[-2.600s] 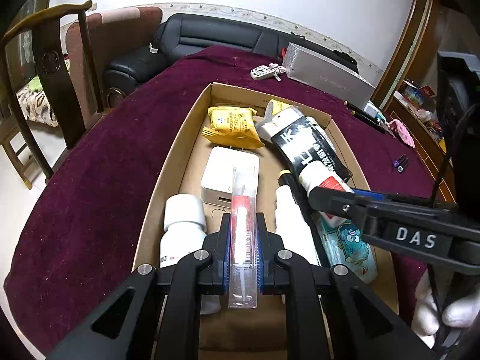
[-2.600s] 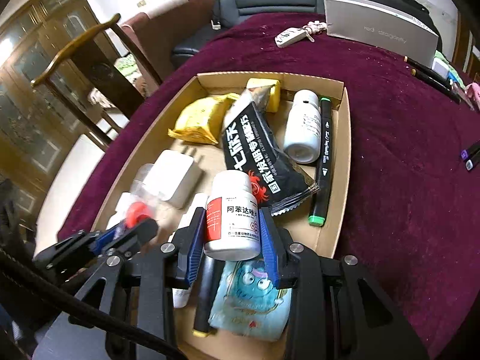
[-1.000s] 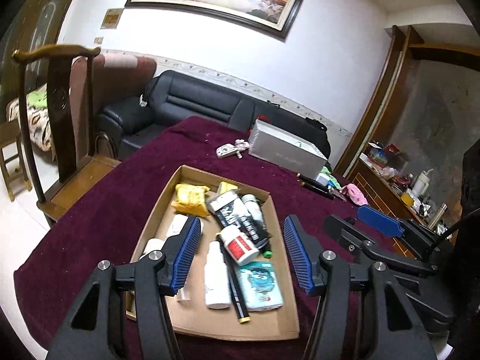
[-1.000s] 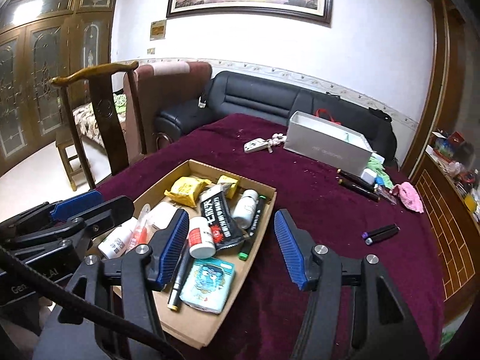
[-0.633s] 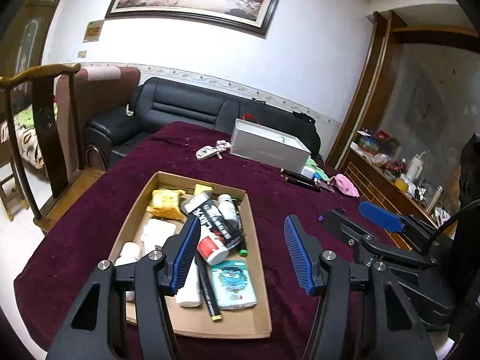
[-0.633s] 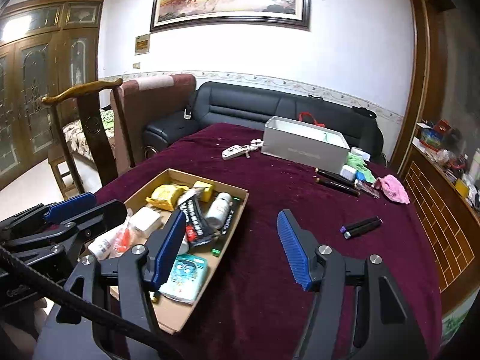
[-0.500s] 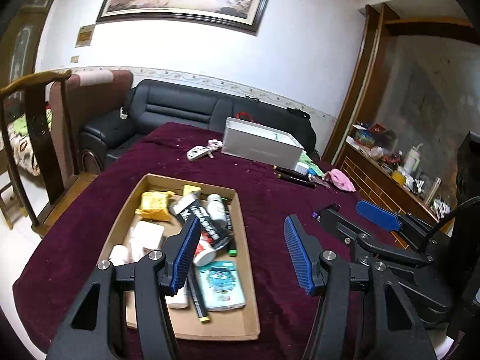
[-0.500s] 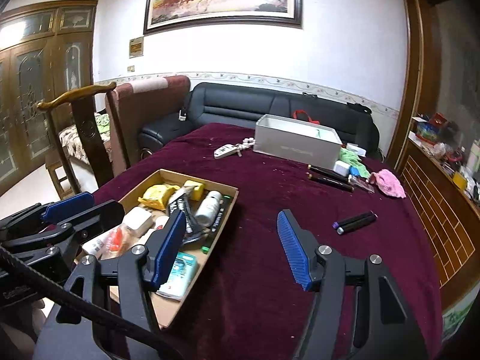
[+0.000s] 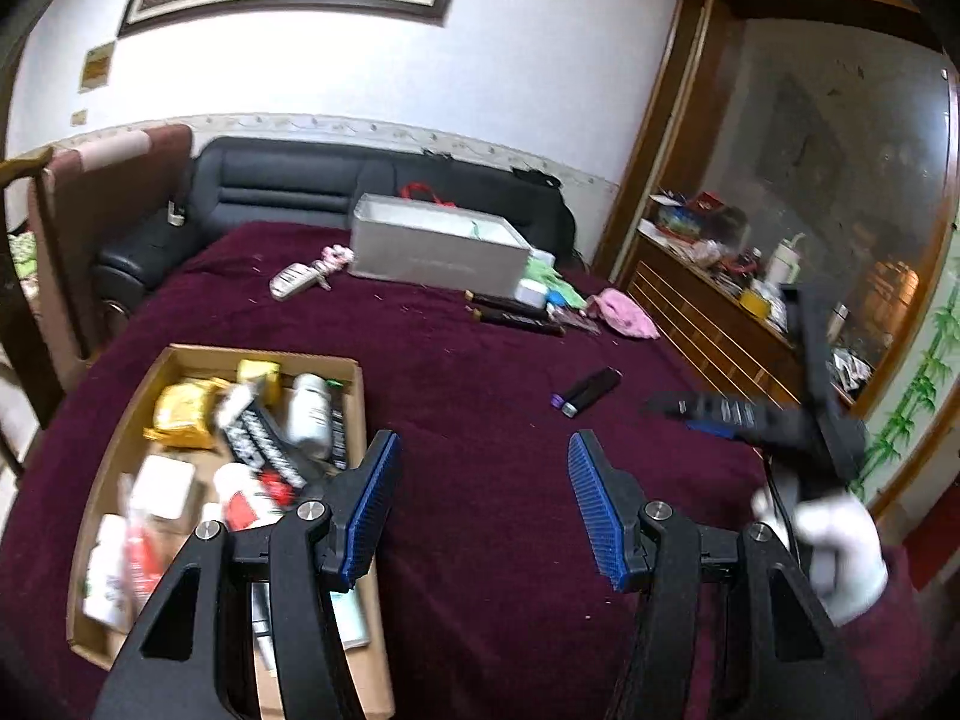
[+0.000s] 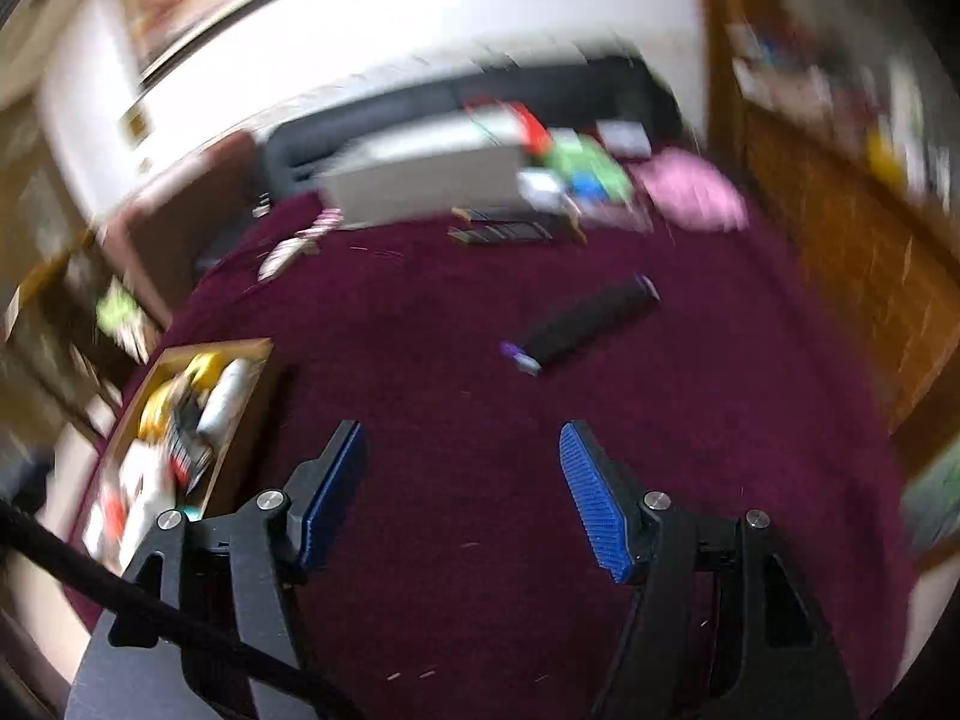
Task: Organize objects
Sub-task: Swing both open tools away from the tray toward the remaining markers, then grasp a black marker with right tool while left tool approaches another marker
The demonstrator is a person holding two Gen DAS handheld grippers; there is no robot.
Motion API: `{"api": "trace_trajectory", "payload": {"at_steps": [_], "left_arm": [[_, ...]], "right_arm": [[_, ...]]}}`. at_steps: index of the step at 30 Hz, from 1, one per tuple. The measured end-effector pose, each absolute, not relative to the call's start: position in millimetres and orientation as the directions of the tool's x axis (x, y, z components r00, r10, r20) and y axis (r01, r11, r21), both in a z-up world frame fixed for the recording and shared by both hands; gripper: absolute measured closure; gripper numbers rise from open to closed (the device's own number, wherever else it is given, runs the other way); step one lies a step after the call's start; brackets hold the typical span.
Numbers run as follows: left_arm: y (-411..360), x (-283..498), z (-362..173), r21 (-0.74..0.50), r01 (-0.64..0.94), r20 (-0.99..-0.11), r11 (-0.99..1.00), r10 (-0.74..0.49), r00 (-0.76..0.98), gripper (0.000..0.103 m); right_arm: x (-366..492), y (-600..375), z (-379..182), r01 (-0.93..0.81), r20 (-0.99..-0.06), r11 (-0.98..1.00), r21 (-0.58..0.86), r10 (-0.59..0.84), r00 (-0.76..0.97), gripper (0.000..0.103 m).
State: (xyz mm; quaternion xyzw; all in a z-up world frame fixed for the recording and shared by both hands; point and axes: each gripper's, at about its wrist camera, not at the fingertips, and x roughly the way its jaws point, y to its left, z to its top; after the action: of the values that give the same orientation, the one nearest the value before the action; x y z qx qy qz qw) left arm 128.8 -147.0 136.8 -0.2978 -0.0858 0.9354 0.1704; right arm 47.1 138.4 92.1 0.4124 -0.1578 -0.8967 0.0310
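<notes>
A cardboard tray (image 9: 363, 414) full of bottles, packets and markers lies at the left of the maroon table; the blurred right wrist view shows the tray (image 10: 252, 402) at far left. Two dark markers with purple ends (image 9: 587, 391) lie on the cloth to the right of it, and the right wrist view has the markers (image 10: 579, 324) ahead of the fingers. My left gripper (image 9: 480, 504) is open and empty beside the tray's right edge. My right gripper (image 10: 459, 489) is empty, its jaws opening, over bare cloth short of the markers; from the left wrist view the right gripper (image 9: 690, 408) appears at right, held by a gloved hand (image 9: 840, 546).
At the far side of the table stand a grey box (image 9: 438, 255), a key fob (image 9: 294, 282), two dark pens (image 9: 516, 312) and a pink cloth (image 9: 624, 315). A black sofa (image 9: 300, 186) sits behind the table. A wooden cabinet (image 9: 720, 324) runs along the right.
Both grippers have swung right, away from the tray toward the markers. The right one moved faster and rolled, blurring its view, and its jaws have widened. The left jaws kept their gap.
</notes>
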Motion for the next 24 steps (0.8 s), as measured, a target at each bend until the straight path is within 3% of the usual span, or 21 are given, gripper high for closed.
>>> {"api": "trace_trajectory", "payload": {"at_steps": [3, 6, 13, 24], "left_arm": [[-138, 120, 127, -0.277, -0.289, -0.551, -0.916, 0.398, -0.733, 0.051], [-134, 114, 121, -0.286, -0.298, -0.567, -0.911, 0.412, -0.714, 0.051], [-148, 106, 115, -0.301, -0.291, -0.571, -0.908, 0.416, -0.708, 0.051], [-169, 91, 94, -0.342, -0.264, -0.588, -0.902, 0.424, -0.688, 0.051]], "right_arm": [[14, 177, 76, -0.142, -0.744, -0.897, 0.418, -0.249, -0.62, 0.041], [-15, 183, 67, -0.163, -0.763, -0.887, 0.432, -0.263, -0.59, 0.047], [-70, 174, 38, -0.238, -0.845, -0.907, 0.349, -0.194, -0.499, 0.062], [-108, 167, 19, -0.313, -0.912, -0.938, 0.148, -0.007, -0.411, 0.063]]}}
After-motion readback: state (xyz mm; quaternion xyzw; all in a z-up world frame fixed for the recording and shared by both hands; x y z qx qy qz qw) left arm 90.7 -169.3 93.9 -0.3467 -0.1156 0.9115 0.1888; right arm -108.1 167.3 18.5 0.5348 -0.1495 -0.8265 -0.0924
